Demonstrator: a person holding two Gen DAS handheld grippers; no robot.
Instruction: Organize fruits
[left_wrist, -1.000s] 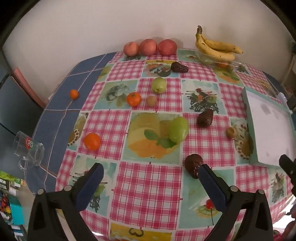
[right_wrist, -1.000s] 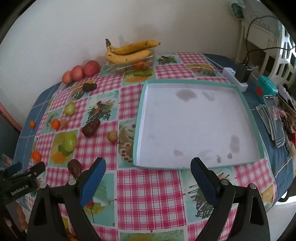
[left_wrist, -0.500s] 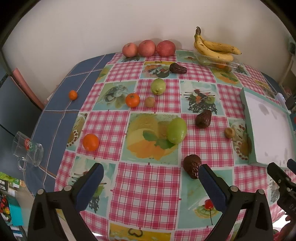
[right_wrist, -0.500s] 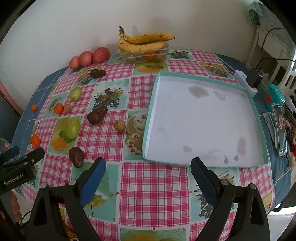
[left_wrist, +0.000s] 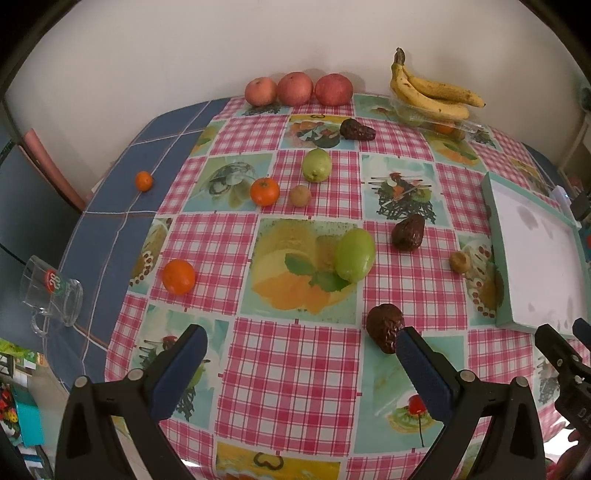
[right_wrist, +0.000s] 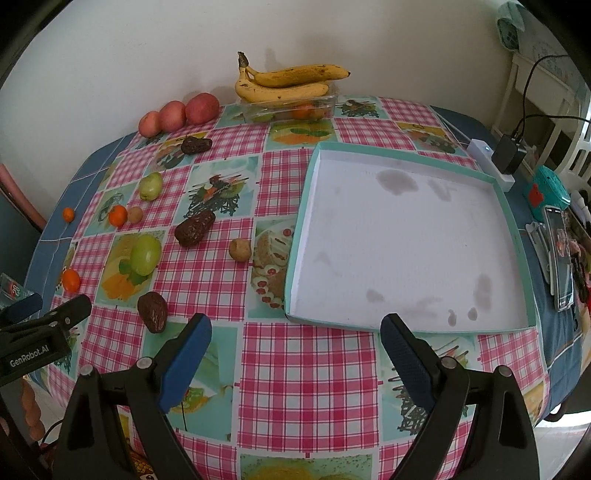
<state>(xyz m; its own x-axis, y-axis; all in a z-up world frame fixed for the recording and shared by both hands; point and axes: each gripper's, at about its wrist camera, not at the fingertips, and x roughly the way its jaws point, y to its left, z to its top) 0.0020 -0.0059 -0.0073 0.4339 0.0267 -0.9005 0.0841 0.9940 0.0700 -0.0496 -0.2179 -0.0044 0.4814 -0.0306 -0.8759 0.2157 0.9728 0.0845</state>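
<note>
- Fruit is scattered all over the checked tablecloth (left_wrist: 295, 369), nothing in the tray (right_wrist: 406, 236) so far.
- My left gripper (left_wrist: 301, 347) is spread wide with nothing in it, hanging over the near edge of the table.
- Closest avocado (left_wrist: 384, 326) sits right by its right finger, I can't tell if they touch.
- Big green fruit (left_wrist: 354, 254) is mid-table, with another avocado (left_wrist: 408, 232) to its right and a small brown fruit (left_wrist: 460, 262) just beside the tray.
- Orange (left_wrist: 178, 276) sits on the left, a smaller one (left_wrist: 264, 191) further back.
- Apples (left_wrist: 297, 88) line the wall, bananas (left_wrist: 432, 90) lie on a clear box.
- My right gripper (right_wrist: 295, 334) is also wide open and empty, hovering just short of the tray's near rim.
- A glass mug (left_wrist: 51, 295) lies tipped at the left edge.
</note>
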